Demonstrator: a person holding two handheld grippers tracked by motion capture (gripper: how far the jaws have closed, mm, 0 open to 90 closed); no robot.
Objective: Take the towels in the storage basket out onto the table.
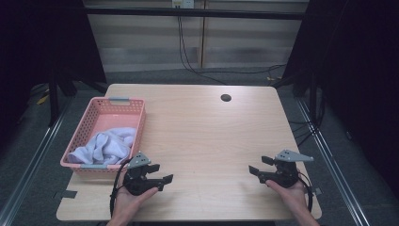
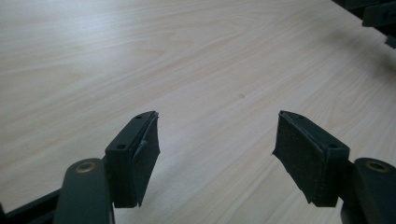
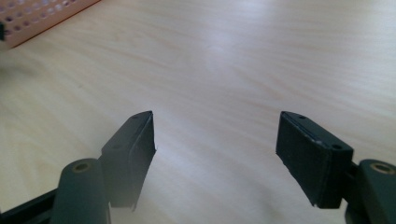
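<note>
Nearest the person, both hands rest on the front part of the wooden counter (image 1: 202, 141). The left tongs (image 1: 162, 175) sit just in front of the pink basket's near right corner, jaws spread wide with nothing between them and pointing across the counter away from the basket. In the left gripper view the left tongs (image 2: 215, 144) show bare wood between the two black pads. The right tongs (image 1: 258, 165) lie well apart from the basket, near the counter's opposite front corner, jaws likewise wide and empty, aimed back toward the basket. In the right gripper view the right tongs (image 3: 215, 144) frame plain wood, with the basket's (image 3: 37, 18) perforated wall far off at the upper left.

Farther back, the pink basket (image 1: 134, 106) stands along the counter's left edge. A white towel (image 1: 106, 146) lies crumpled inside it, bunched at the basket's near end. Beyond the basket, toward the far edge, is a dark round hole (image 1: 226, 98) in the counter.
</note>
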